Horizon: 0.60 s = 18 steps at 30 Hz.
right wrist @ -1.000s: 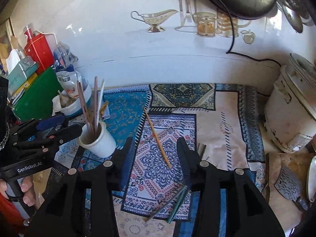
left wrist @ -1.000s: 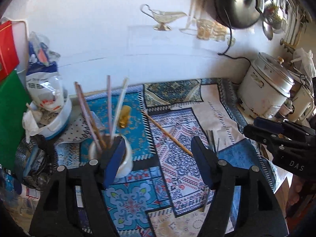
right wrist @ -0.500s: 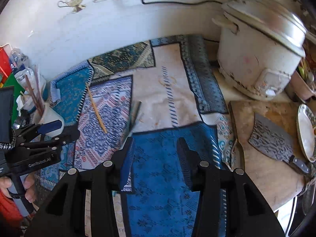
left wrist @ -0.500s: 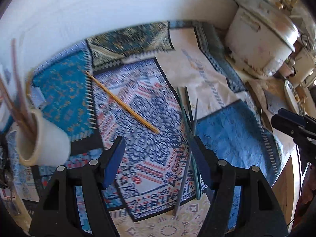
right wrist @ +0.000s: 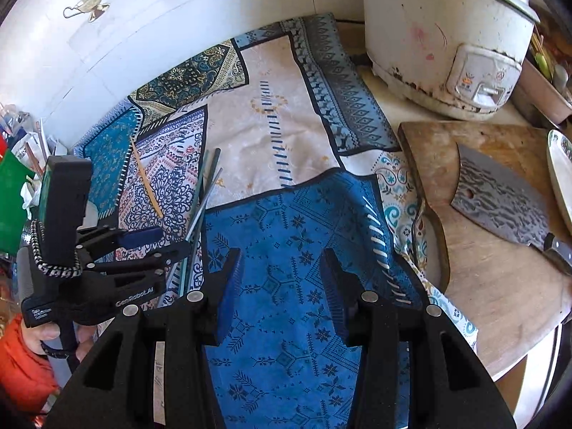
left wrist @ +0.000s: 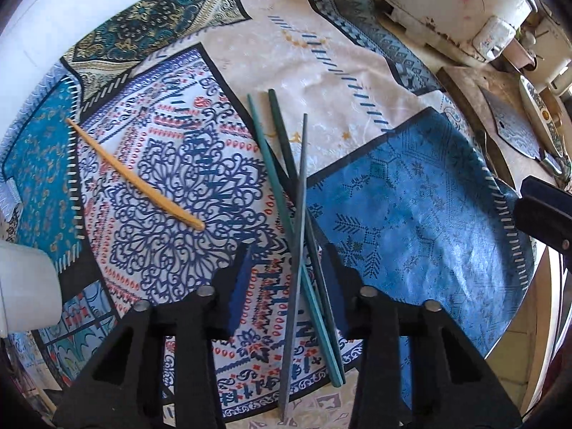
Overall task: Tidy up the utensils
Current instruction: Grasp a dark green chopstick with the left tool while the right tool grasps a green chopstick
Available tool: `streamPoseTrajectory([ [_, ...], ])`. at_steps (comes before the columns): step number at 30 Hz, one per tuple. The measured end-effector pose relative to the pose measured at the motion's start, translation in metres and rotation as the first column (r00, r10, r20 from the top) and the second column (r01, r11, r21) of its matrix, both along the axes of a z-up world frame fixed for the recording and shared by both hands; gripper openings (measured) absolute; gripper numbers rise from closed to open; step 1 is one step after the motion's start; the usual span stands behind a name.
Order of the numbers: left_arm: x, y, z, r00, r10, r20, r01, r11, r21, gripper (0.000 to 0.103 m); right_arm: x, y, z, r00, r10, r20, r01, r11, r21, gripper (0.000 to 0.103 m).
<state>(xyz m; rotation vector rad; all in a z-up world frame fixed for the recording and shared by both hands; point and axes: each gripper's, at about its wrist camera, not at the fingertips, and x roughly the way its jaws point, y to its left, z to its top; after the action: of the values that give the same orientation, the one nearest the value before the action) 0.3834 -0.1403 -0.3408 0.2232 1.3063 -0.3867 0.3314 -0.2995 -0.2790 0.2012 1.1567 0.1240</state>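
Several green and grey chopsticks (left wrist: 277,168) lie crossed on the patterned cloth (left wrist: 321,57). My left gripper (left wrist: 287,282) points down over them. Its jaws are closing with the chopsticks between them, and the pads do not press on them. A single wooden chopstick (left wrist: 132,178) lies to the left, and the white cup (left wrist: 25,286) stands at the left edge. In the right wrist view the left gripper (right wrist: 171,241) hovers at the same chopsticks (right wrist: 207,182). My right gripper (right wrist: 282,286) stands open above the blue cloth patch, holding nothing.
A worn white rice cooker (right wrist: 439,35) stands at the back right. In front of it a cleaver (right wrist: 500,203) lies on a wooden cutting board (right wrist: 493,268), with a plate (right wrist: 561,171) at the edge. The white wall runs behind, and bags crowd the far left.
The left gripper has swung away from the cup and come down over the green chopsticks, its jaws narrowing. The right gripper has swung right and lower, over the blue cloth.
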Motion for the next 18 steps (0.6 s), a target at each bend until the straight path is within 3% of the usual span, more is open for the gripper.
streamPoseTrajectory([
  [6,0.008,-0.004,-0.009,0.999,0.004,-0.047,-0.006,0.999,-0.035,0.023,0.000,-0.001,-0.007,1.000,0.002,-0.020,-0.002,1.000,0.001,0.040],
  [8,0.011,-0.003,-0.009,0.997,0.010,-0.071,-0.014,0.998,-0.067,0.010,0.001,0.000,-0.009,1.000,0.006,-0.023,-0.006,1.000,0.000,0.040],
  [10,0.013,-0.002,-0.008,0.997,0.013,-0.079,-0.020,0.996,-0.084,0.005,0.004,0.002,-0.010,1.000,0.011,-0.026,-0.011,1.000,0.001,0.040],
  [18,0.009,0.025,0.011,0.997,0.046,-0.054,-0.053,0.990,-0.130,0.004,0.023,0.028,-0.018,0.997,0.069,-0.039,-0.069,0.998,0.015,0.040],
])
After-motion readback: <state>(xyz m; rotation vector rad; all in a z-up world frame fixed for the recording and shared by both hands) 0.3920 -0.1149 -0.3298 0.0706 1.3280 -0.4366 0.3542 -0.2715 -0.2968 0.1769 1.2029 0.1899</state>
